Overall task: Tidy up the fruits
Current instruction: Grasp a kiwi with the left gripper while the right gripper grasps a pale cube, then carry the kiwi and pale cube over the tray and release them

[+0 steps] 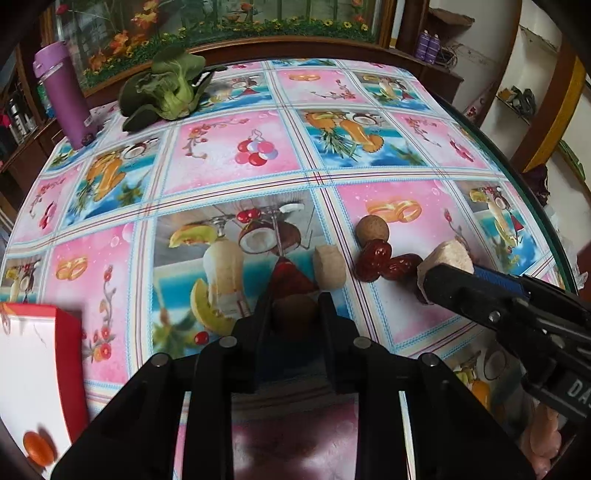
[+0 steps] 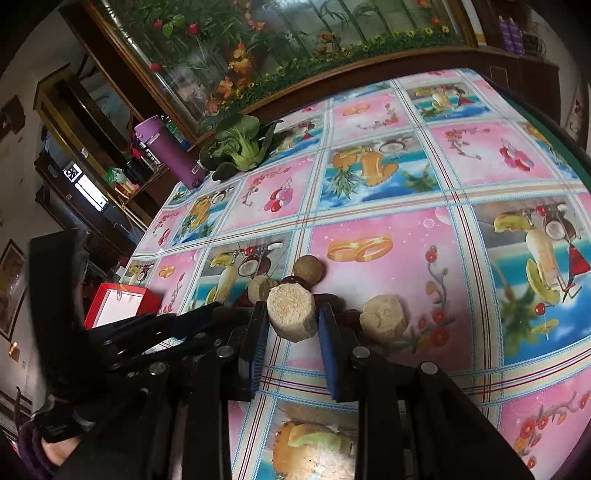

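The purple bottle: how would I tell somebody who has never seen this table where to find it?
Start at the table with the bright pink and blue fruit-print cloth. Go to its far left corner, in front of the wooden-framed glass cabinet of flowers. There the tall purple plastic bottle stands upright beside a leafy green bok choy; it is the only purple upright thing on the cloth.

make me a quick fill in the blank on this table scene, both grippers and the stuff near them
The right gripper is shut on a pale ____ slice.
The left gripper is closed on a small round ____ fruit.
The purple bottle stands beside a leafy ____ vegetable.
The open box near the table edge has ____ sides.

Missing words: banana; brown; green; red
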Demonstrator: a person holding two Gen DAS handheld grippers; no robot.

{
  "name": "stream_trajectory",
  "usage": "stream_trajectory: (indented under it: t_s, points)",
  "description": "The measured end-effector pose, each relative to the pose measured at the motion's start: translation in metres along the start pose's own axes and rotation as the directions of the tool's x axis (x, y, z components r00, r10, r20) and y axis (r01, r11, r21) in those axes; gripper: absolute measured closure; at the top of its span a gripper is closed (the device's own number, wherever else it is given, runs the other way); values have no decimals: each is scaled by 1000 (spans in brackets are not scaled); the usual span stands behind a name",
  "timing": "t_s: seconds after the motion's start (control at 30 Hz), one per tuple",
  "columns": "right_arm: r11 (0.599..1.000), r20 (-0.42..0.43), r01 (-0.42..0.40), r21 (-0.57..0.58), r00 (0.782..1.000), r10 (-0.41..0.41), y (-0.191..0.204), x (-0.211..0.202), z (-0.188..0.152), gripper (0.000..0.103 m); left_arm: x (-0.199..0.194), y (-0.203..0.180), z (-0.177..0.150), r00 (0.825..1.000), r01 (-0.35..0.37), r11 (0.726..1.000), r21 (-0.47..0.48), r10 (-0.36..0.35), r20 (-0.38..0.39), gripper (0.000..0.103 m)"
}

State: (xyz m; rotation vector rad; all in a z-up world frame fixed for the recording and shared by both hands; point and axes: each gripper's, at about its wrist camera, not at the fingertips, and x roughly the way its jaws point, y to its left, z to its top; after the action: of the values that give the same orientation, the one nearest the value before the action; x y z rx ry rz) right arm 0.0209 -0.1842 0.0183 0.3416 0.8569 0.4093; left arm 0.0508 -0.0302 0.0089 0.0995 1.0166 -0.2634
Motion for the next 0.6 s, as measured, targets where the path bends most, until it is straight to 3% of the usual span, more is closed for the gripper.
stream_trajectory:
  t_s: [0.23, 0.33, 0.47, 0.6]
  points:
    - [998, 4, -23, -66, 1000, 24, 31, 0, -10, 77, -60, 0, -26, 992, -40, 999, -5, 40, 123, 76]
    - [993, 0, -81, -89, 997, 81, 58, 0, -19, 77, -90, 14, -40, 982, -67, 997, -34, 72, 172, 76]
    - [978, -46, -132, -162, 991, 126, 112, 15, -32, 78, -126, 51, -61, 960, -152, 984, -96, 170, 222, 76]
    - [948, -103, -175, -265, 983, 153, 176, 34, -42, 78, -148, 102, -78, 936, -235, 955, -180, 273, 223, 76]
